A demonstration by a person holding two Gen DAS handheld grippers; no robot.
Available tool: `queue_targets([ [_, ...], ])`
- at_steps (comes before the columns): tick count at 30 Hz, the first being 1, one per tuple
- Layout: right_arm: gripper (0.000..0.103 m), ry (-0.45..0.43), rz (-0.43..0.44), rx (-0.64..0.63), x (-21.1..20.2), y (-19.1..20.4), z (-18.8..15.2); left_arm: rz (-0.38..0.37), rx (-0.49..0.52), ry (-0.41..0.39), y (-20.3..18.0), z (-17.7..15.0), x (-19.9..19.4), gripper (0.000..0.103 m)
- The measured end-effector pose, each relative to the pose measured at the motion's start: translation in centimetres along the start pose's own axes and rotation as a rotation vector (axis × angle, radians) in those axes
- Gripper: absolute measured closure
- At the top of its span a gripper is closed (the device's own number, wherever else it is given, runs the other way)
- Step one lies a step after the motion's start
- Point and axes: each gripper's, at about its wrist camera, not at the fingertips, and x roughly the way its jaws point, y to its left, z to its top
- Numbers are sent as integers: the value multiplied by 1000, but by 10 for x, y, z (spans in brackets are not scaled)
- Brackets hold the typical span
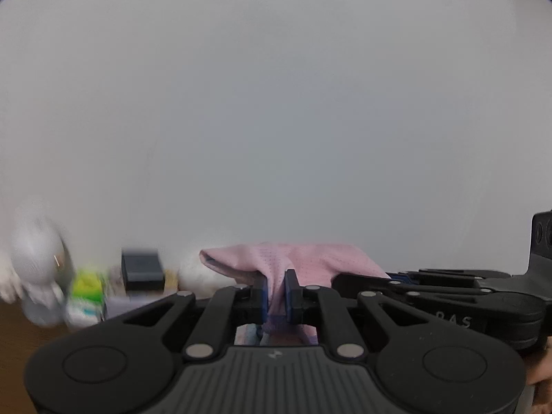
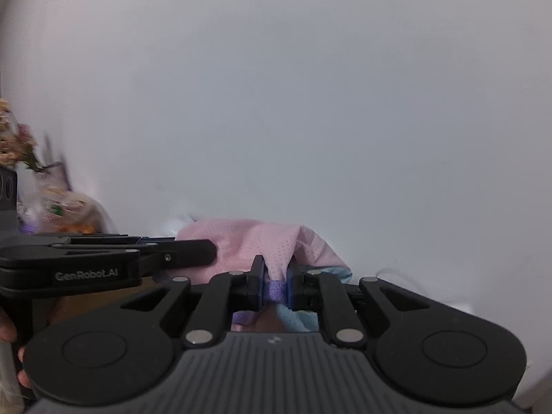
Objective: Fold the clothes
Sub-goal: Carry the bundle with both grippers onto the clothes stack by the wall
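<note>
A: Nearest first. How many grippers, and what are they doing?

B: Two. The left gripper (image 1: 276, 296) has its jaws clamped on a fold of the pink garment (image 1: 303, 258), which bunches up just past the fingertips. The right gripper (image 2: 277, 288) is clamped on the same pink garment (image 2: 241, 238), biting a purple band (image 2: 275, 290) at its edge.

A: One garment, then?

B: One that I can count. It is pink mesh with a light blue part (image 2: 296, 317) hanging below the right gripper's fingers. It is held up in the air between the two grippers, which sit close side by side; each one shows at the edge of the other's view.

A: What lies beyond?

B: In the left wrist view, low on the left, a blurred cluster: one dark box (image 1: 141, 269), one green and white package (image 1: 86, 289), a whitish rounded thing (image 1: 38, 258) too smeared to name. In the right wrist view, dried flowers (image 2: 13, 141) at far left. Behind everything, a plain pale wall (image 1: 276, 103).

A: Anything blocking?

B: Each gripper's own body hides the lower cloth.
</note>
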Motion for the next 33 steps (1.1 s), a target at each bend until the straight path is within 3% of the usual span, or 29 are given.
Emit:
queue_targets([
  [3,92,91,-26,33,55,-18,-26,24,-81,95,38,-32,38,93],
  [6,85,143,-40,62,91,-28,-54,65,-90,135,54,-52,51,83],
  [8,64,119,-42,102,92,-34,-65,83,-103,124,56,-50,45,75],
  [10,52,85,-71,123,86,-38,-68,95,-111,104,59,-46,36,67],
  [13,54,8,-120,111,70,-38,-63,119,-90,23,52,-34,14,68],
  [16,77,-68,-167,100,57,-37,-57,112,-55,-25,42,-29,6,68],
  [17,79,-69,-153,106,57,-37,-57,115,-33,-14,38,-30,7,69],
  [19,81,-49,-128,98,62,-33,-59,136,1,25,34,-35,12,69],
  [23,81,13,-175,75,77,-32,-67,137,54,94,36,-49,25,69],
  [30,79,53,-185,99,70,-40,-70,110,70,93,38,-50,16,71],
  [33,79,86,-197,87,78,-39,-77,146,111,94,31,-56,23,70],
])
